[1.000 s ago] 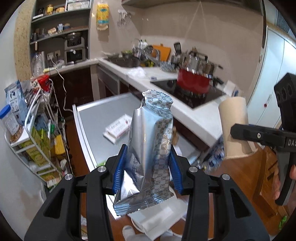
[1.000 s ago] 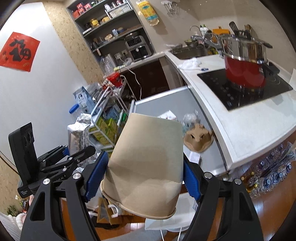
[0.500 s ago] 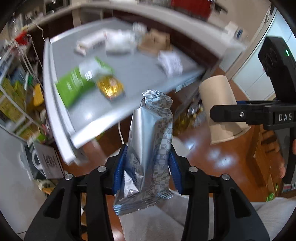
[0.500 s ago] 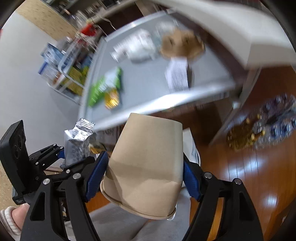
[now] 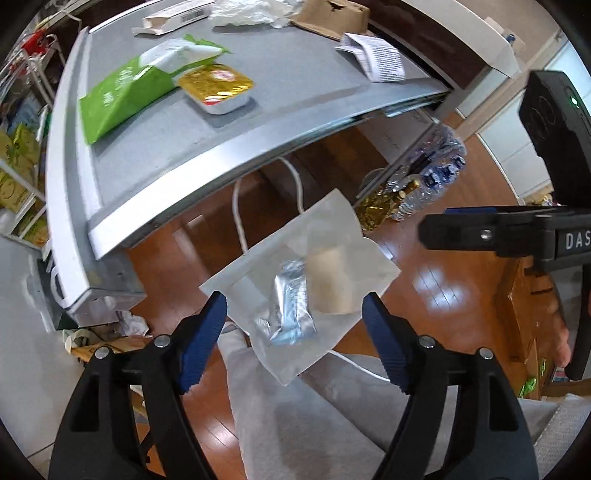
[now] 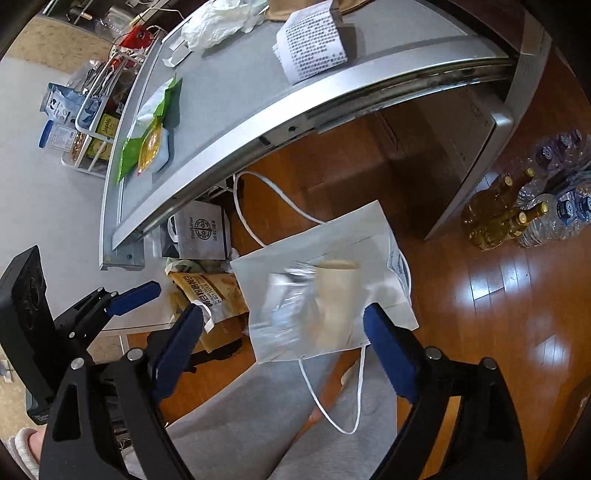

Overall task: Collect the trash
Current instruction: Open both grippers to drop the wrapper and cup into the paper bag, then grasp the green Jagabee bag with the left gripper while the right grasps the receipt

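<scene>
A white paper bag (image 5: pixel 303 284) stands open on the floor below both grippers. A silver foil wrapper (image 5: pixel 291 310) and a brown paper cup (image 5: pixel 328 280) lie blurred inside its mouth. My left gripper (image 5: pixel 293 339) is open and empty above the bag. My right gripper (image 6: pixel 284 343) is open and empty above the same bag (image 6: pixel 325 280); the wrapper (image 6: pixel 284 306) and the cup (image 6: pixel 334 295) show there too. On the grey table (image 5: pixel 155 147) lie a green packet (image 5: pixel 122 96), a gold-foil tub (image 5: pixel 216 86), a printed leaflet (image 5: pixel 373 59), crumpled white plastic (image 6: pixel 218 22) and brown cardboard (image 5: pixel 332 18).
A wire rack (image 6: pixel 92 122) of packets stands left of the table. Another white bag (image 6: pixel 201 232) and a brown pouch (image 6: pixel 210 291) sit under the table's corner. Water and glass bottles (image 6: pixel 535 206) stand on the wooden floor at right. My grey-trousered legs (image 6: pixel 295 424) are below.
Both grippers tilted down from the kitchen to the floor bag. Both opened. The foil wrapper left the left gripper and the paper cup left the right; both are now in the bag.
</scene>
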